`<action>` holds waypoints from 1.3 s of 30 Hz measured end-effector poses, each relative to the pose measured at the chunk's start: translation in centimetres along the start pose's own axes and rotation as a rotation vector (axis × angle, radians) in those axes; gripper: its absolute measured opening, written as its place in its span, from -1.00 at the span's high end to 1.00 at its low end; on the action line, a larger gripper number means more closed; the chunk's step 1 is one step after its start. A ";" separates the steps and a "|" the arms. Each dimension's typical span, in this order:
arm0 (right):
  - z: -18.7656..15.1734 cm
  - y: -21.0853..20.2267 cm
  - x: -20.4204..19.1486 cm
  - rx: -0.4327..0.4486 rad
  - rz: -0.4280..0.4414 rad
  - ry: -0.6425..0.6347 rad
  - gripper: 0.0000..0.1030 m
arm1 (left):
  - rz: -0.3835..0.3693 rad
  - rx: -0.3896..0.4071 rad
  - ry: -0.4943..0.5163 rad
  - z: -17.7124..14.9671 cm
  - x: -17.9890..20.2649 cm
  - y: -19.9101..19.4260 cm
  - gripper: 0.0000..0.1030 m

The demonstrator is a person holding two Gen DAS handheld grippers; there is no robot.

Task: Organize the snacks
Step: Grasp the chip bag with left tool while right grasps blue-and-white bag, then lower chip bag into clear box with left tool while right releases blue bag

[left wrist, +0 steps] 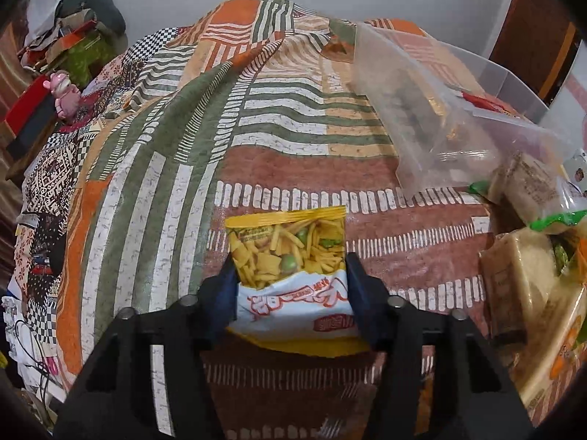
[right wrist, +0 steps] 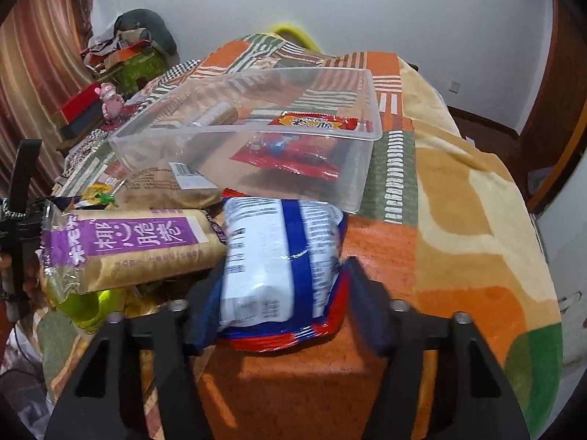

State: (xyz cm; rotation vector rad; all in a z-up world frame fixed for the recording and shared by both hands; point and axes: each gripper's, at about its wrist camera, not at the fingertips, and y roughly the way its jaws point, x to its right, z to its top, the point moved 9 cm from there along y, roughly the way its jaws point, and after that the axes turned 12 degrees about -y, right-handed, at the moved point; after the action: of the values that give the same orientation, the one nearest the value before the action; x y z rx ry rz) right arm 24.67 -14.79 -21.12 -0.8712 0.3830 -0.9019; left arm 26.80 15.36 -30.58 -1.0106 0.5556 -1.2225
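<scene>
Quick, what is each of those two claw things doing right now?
Left gripper: closed on a yellow-and-white clear-window snack mix packet.
Right gripper: closed on a white, blue-and-red plastic snack bag.

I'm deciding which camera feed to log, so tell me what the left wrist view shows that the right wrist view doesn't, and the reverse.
Only the left wrist view shows the left gripper shut on the yellow snack mix packet.

Only the right wrist view shows the right gripper closed around the blue and white snack bag, the red packet lying inside the clear bin, and the purple-labelled cracker pack.

Both show the clear plastic bin, the patterned bedspread and the pink toy figure.
</scene>
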 end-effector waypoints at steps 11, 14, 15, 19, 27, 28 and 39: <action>0.7 -2.6 0.5 0.059 -0.015 0.021 0.13 | -0.034 0.060 -0.010 0.3 0.0 -4.2 0.03; 1.5 -3.9 0.7 0.093 -0.024 0.022 0.13 | -0.060 0.102 -0.008 1.5 0.9 -6.1 0.03; 1.9 -4.5 0.8 0.109 -0.029 0.022 0.13 | -0.071 0.116 -0.006 1.8 1.3 -6.7 0.03; 3.1 -5.6 1.0 0.150 -0.040 0.024 0.13 | -0.107 0.181 0.012 3.6 3.4 -9.2 0.03; 6.6 -6.4 1.5 0.233 -0.055 0.019 0.13 | -0.178 0.252 0.054 6.4 8.2 -11.8 0.02; 7.0 -6.4 1.4 0.242 -0.056 0.018 0.13 | -0.185 0.256 0.058 6.7 8.7 -11.9 0.02; 11.3 -3.5 0.6 0.272 -0.043 0.002 0.13 | -0.196 0.226 0.097 9.0 13.0 -8.8 0.02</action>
State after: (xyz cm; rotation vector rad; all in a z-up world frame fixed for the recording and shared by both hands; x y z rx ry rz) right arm 30.18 -10.82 -11.45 -0.6301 0.2367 -0.9687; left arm 33.47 5.92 -16.67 -0.8315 0.3888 -1.4786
